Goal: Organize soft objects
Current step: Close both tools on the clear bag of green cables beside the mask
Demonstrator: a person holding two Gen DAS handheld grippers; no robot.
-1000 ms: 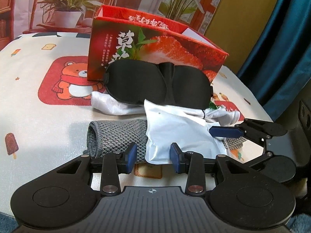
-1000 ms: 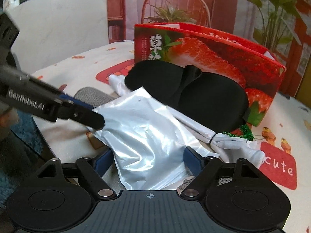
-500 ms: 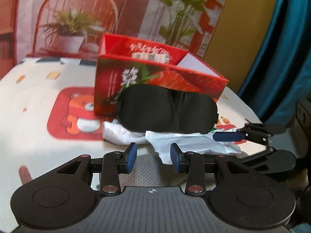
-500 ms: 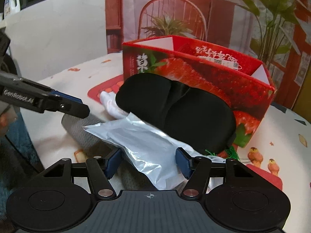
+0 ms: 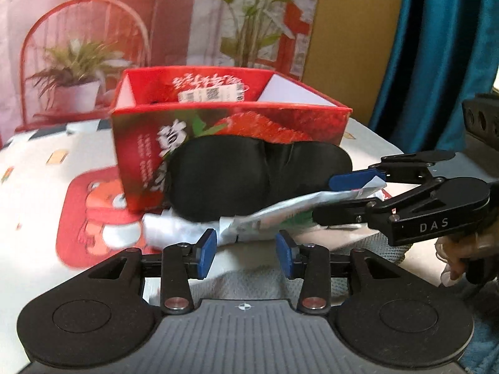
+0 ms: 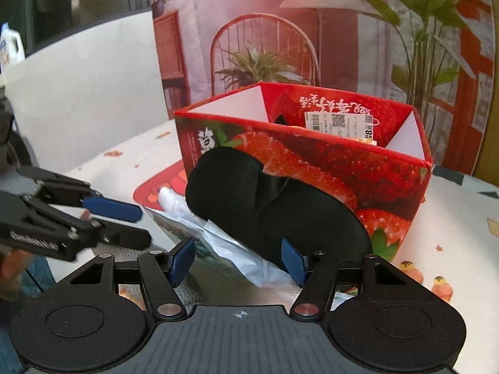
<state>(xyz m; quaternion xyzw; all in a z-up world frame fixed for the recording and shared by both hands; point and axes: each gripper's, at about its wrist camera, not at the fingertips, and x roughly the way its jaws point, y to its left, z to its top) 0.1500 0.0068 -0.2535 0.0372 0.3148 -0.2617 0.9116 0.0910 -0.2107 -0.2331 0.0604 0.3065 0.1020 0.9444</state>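
A silver-white pouch (image 5: 280, 212) hangs just above a grey mesh cloth (image 5: 249, 283), and my right gripper (image 5: 324, 199) is shut on its right edge. In the right wrist view the pouch (image 6: 224, 249) spans the gap of the right gripper (image 6: 237, 261). My left gripper (image 5: 246, 254) sits just short of the pouch's near end; its jaws are opening with nothing between them. It is also in the right wrist view as the left gripper (image 6: 144, 226). A black sleep mask (image 5: 249, 180) leans on the red strawberry box (image 5: 234, 124). A white cloth bundle (image 5: 168, 227) lies under the mask.
The box (image 6: 312, 162) stands open-topped with a label inside its far wall. A cartoon-print tablecloth (image 5: 62, 171) covers the table. A blue curtain (image 5: 436, 62) hangs on the right, and a person's hand (image 5: 458, 261) holds the right gripper.
The pouch lay flat on the grey cloth; the right gripper has closed on it and lifted it. The left gripper has let go. Both cameras rose, and the box's inside now shows.
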